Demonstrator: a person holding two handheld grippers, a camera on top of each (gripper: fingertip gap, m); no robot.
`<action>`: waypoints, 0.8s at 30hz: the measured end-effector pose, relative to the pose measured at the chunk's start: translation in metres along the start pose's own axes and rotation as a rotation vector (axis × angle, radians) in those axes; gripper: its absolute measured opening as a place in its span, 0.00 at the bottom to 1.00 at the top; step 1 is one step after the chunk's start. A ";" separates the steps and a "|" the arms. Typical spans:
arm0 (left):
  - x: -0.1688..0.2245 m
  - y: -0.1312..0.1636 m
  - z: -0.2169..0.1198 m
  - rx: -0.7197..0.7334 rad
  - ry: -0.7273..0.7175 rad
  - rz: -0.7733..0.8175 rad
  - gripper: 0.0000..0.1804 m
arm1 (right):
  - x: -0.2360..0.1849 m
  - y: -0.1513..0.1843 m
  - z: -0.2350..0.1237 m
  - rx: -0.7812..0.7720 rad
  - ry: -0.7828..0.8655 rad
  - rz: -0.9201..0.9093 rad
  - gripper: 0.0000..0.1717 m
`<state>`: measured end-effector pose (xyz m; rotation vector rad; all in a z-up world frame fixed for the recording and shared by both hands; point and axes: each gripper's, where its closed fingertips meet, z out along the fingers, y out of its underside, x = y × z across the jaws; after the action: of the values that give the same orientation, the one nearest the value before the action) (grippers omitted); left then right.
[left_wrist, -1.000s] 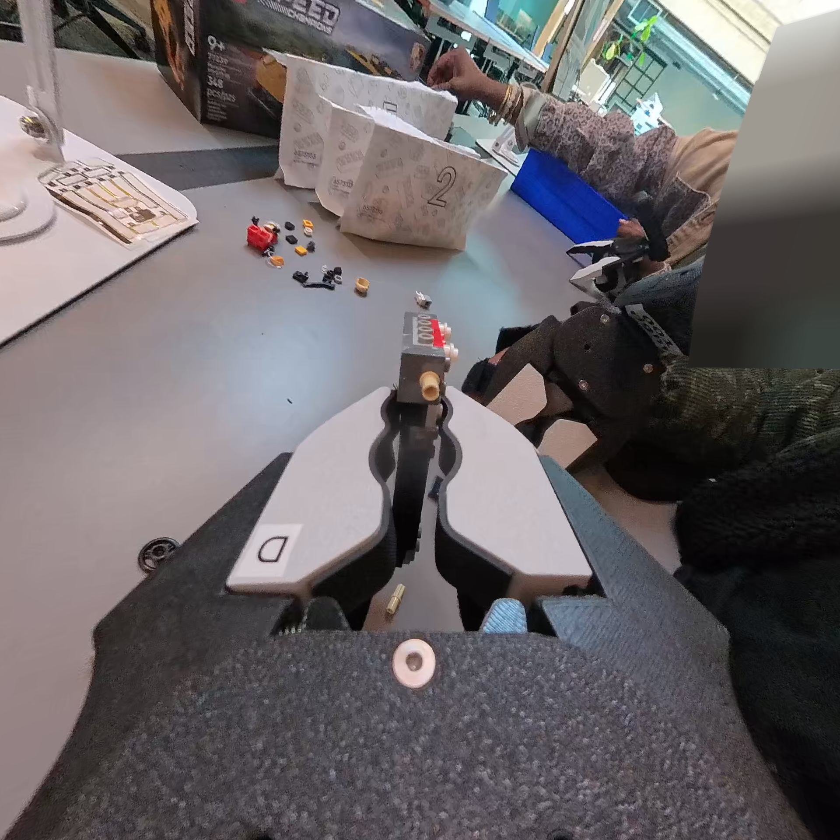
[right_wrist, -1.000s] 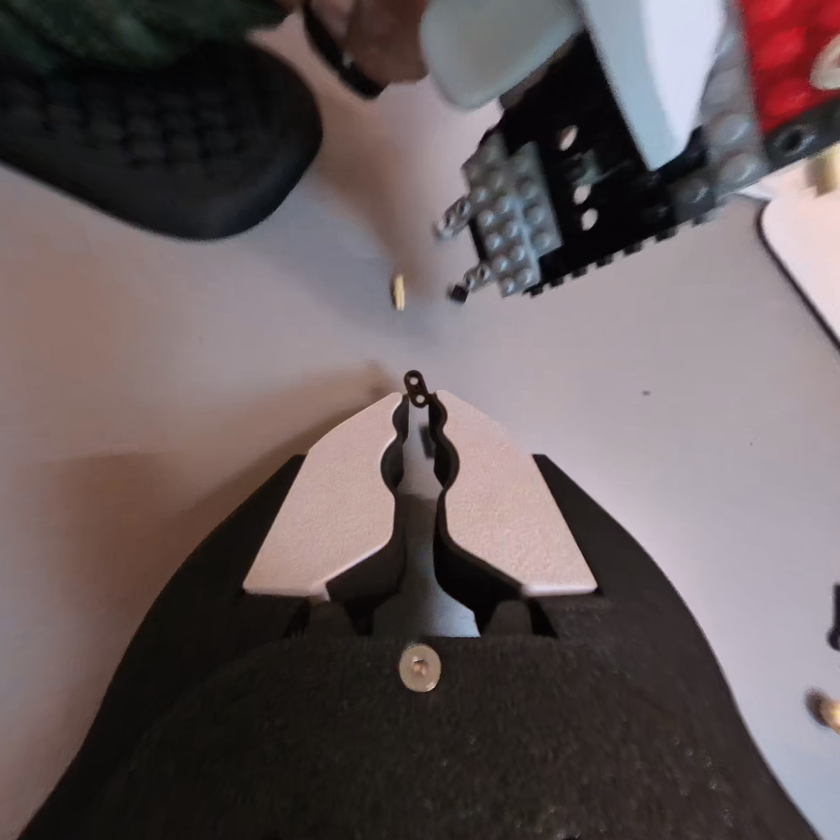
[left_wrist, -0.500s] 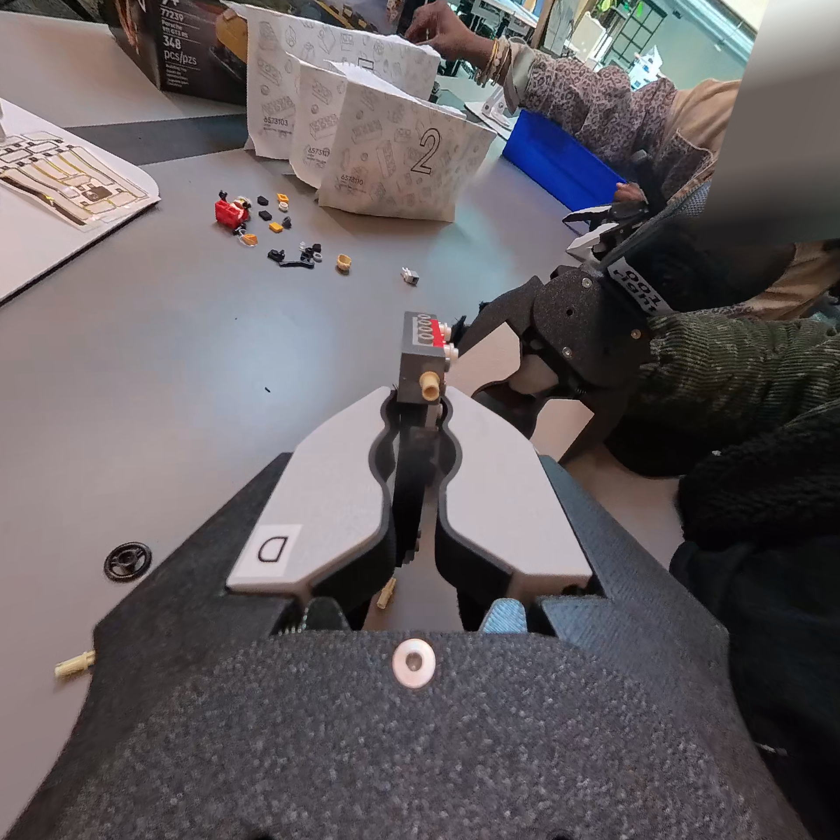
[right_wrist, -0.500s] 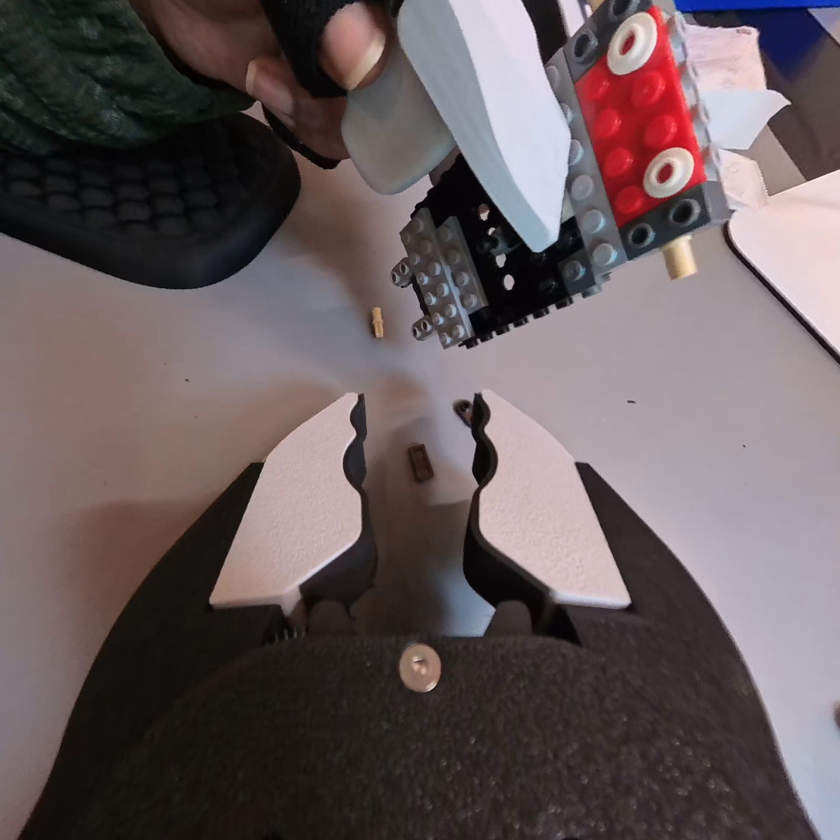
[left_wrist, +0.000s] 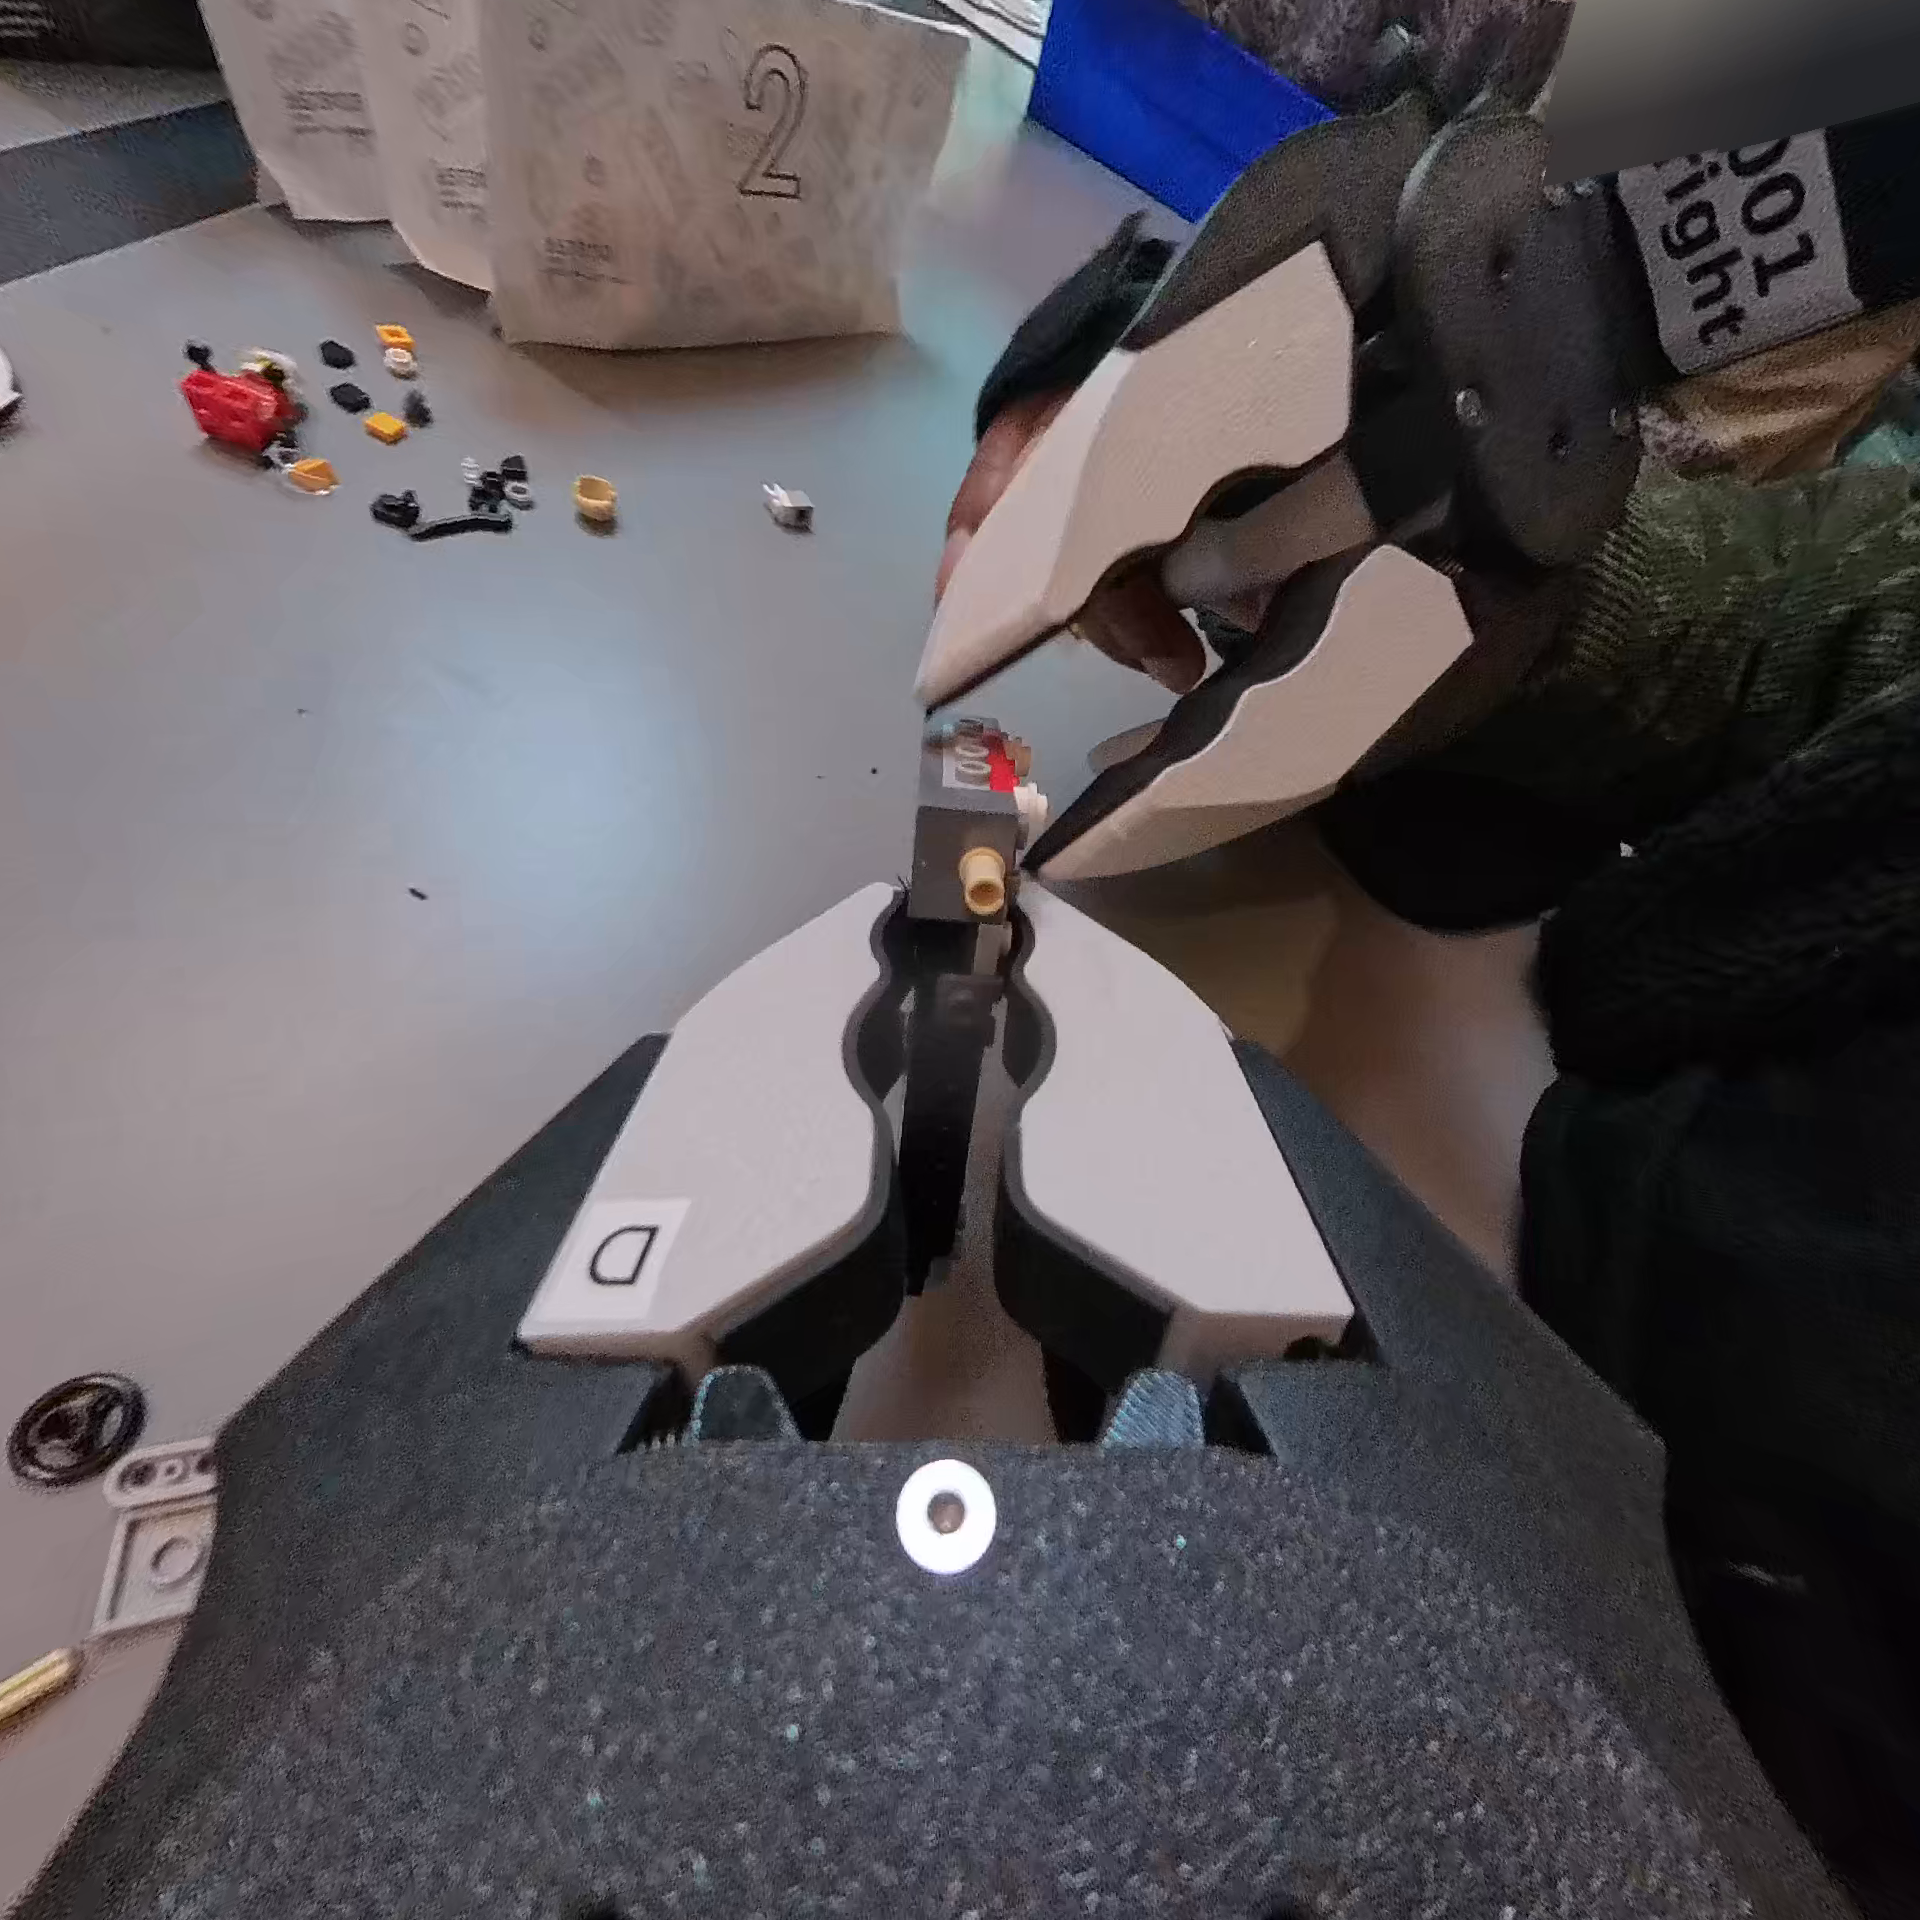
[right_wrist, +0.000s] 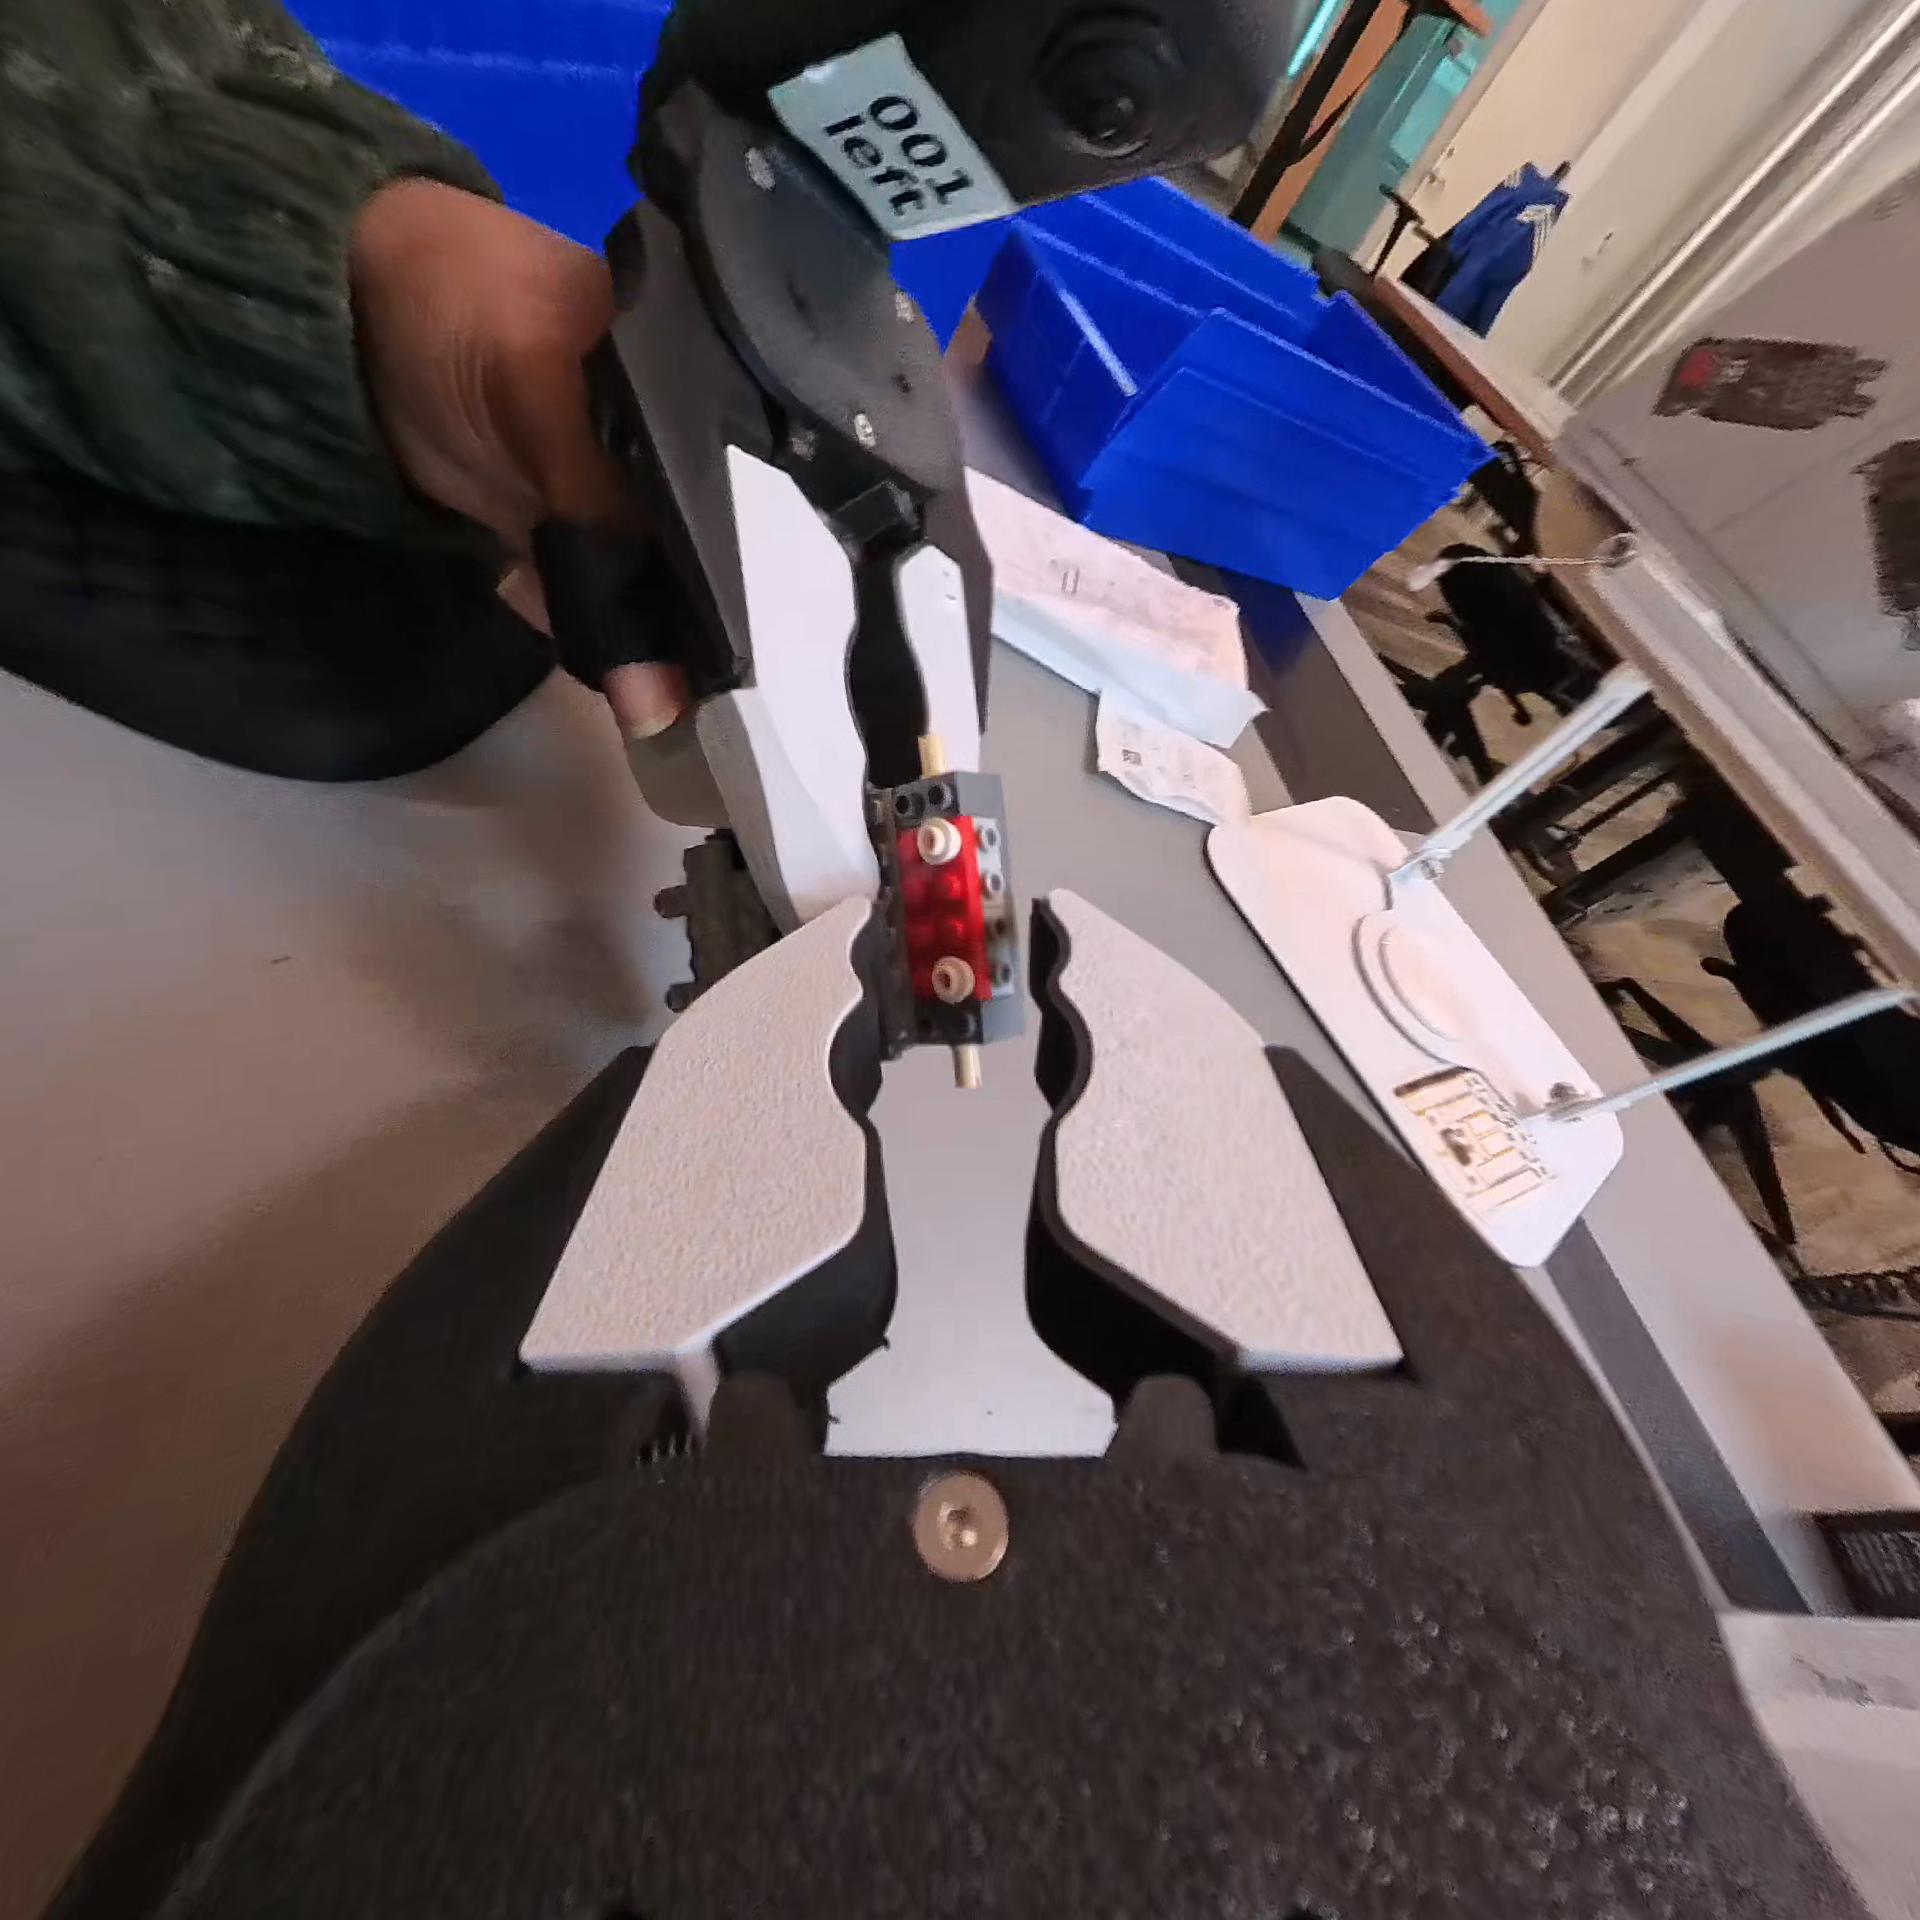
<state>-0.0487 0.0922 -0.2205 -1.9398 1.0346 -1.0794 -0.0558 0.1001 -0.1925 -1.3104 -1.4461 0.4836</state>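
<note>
My left gripper (left_wrist: 951, 920) is shut on a small brick assembly (left_wrist: 956, 862) of dark grey, black and red bricks with tan pins, and holds it above the grey table (left_wrist: 416, 779). The same assembly (right_wrist: 945, 914) shows in the right wrist view, gripped by the left gripper (right_wrist: 894, 738). My right gripper (right_wrist: 951, 914) is open with its fingertips on either side of the assembly's red end. The left pad lies close against the black side, and a gap shows at the right pad. In the left wrist view the right gripper (left_wrist: 977, 779) reaches in from the upper right.
Several white paper bags (left_wrist: 707, 166) stand at the back, with loose small bricks (left_wrist: 395, 416) in front of them. A black ring (left_wrist: 73, 1429), a grey plate (left_wrist: 156, 1538) and a tan pin (left_wrist: 36, 1683) lie near left. Blue bins (right_wrist: 1247, 436) and a white board (right_wrist: 1434, 1018) are to the right. My two grippers' fingertips are within a few centimetres of each other. The grey plate (left_wrist: 156, 1538) is about 15 cm from both grippers' fingertips.
My right gripper was shut on a small black piece, opened and left it on the table, then rose to the assembly and narrowed around its end. My left gripper kept its hold.
</note>
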 end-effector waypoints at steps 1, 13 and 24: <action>0.002 0.001 0.001 -0.009 0.002 0.009 0.08 | -0.003 0.002 0.001 -0.002 -0.014 0.002 0.12; 0.005 0.012 0.009 -0.076 0.016 -0.111 0.08 | -0.011 -0.001 0.003 -0.043 0.033 -0.160 0.07; 0.012 0.009 0.010 -0.040 0.126 -0.300 0.08 | -0.008 -0.002 0.000 -0.074 0.071 -0.163 0.02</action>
<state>-0.0384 0.0791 -0.2284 -2.1291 0.8523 -1.3697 -0.0580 0.0925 -0.1947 -1.2429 -1.5084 0.2763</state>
